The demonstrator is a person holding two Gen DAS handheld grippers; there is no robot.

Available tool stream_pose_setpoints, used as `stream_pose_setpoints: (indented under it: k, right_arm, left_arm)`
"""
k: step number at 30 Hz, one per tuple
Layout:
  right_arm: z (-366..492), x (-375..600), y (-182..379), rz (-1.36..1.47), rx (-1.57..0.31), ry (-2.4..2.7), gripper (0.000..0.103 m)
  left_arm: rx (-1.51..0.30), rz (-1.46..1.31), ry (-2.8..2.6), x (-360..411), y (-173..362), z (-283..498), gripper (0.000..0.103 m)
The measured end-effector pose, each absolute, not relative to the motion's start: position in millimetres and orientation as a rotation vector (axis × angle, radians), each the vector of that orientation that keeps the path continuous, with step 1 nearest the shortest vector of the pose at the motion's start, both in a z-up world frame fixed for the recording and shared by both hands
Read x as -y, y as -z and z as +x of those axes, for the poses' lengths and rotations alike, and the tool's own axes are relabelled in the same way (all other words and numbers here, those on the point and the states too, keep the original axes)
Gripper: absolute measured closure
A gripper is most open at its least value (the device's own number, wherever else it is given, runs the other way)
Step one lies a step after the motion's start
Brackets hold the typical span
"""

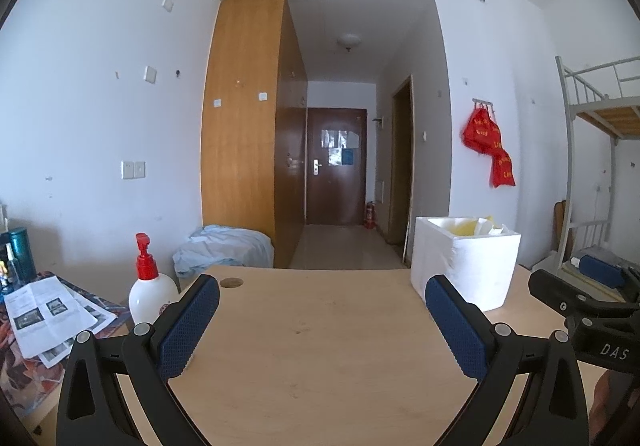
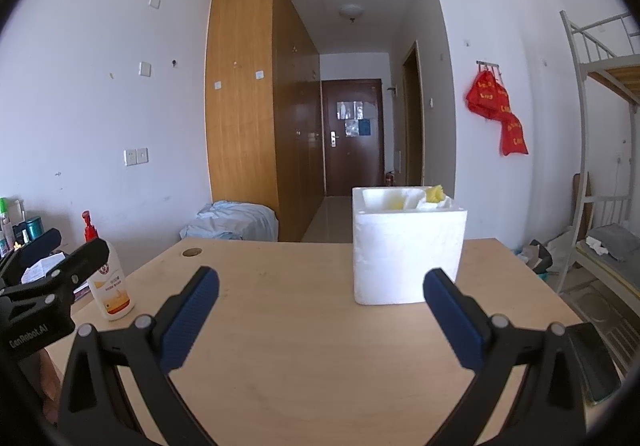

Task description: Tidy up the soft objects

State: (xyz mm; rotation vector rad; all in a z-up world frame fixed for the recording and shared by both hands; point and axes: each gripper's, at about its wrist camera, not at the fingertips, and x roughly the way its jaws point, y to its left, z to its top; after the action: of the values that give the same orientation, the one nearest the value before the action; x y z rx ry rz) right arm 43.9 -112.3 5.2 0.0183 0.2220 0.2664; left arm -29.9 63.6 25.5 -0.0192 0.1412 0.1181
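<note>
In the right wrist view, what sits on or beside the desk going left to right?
Left gripper → pump bottle → cable hole in the desk → white foam box → dark phone at the right edge.

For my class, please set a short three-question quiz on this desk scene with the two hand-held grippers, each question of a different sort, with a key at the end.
1. True or false: the left hand-held gripper is shut on a yellow item.
2. Multiple choice: the white foam box stands on the wooden desk and holds
A. nothing visible
B. yellow items
C. a red-capped bottle
3. Fill in: the pump bottle near the desk's left edge has a ____ top.

Key
1. False: its jaws stand wide apart with nothing between them, as do those of the right hand-held gripper.
2. B: yellow items show above the rim.
3. Red.
</note>
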Motion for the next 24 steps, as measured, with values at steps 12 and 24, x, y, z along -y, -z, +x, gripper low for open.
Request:
stream_pose_setpoints:
  k: [12,24]
  right_arm:
    - [44.7,113.7,-6.1,0.017,-0.223,-0.262,0.0]
    - [44.0,114.4,-7.7,0.013,-0.22,-0.261,0.0]
  left_arm:
    - [-0.139,-0.016,-0.119,-60.6,-24.8,-30.0,0.0]
    - [-0.139,-0.017,-0.121,-60.3,-24.6,-31.4,0.0]
